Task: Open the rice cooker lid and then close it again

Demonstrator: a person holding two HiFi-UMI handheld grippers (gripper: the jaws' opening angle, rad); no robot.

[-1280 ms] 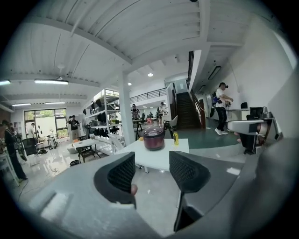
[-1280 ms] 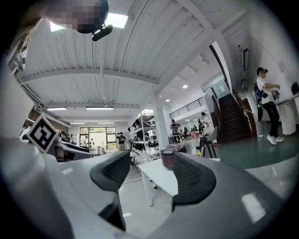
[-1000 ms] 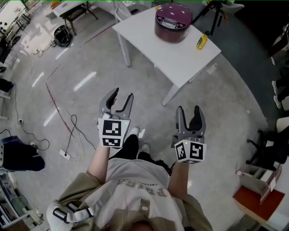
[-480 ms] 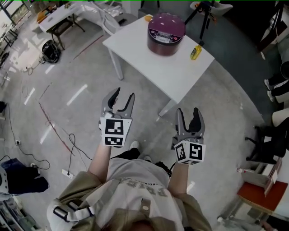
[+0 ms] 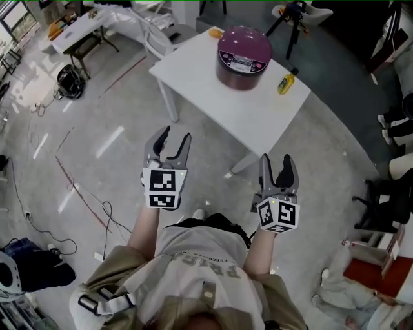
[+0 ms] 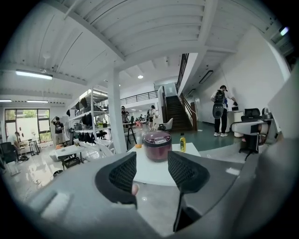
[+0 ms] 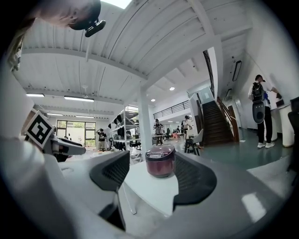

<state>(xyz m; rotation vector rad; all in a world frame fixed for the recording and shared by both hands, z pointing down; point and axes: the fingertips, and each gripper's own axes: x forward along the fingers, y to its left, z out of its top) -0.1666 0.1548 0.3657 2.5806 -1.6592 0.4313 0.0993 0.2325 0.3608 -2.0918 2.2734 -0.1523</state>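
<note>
A maroon rice cooker with its lid down stands on a white table ahead of me. It also shows far off between the jaws in the left gripper view, rice cooker, and in the right gripper view, rice cooker. My left gripper is open and empty, held over the floor short of the table. My right gripper is open and empty too, near the table's front corner.
A yellow bottle stands on the table right of the cooker, and a small orange object lies at its far edge. Cables run over the floor on the left. Office chairs stand at right. A tripod is behind the table.
Both grippers have moved nearer to the table, and the table with the cooker sits lower and closer in the head view. The jaws look the same.
</note>
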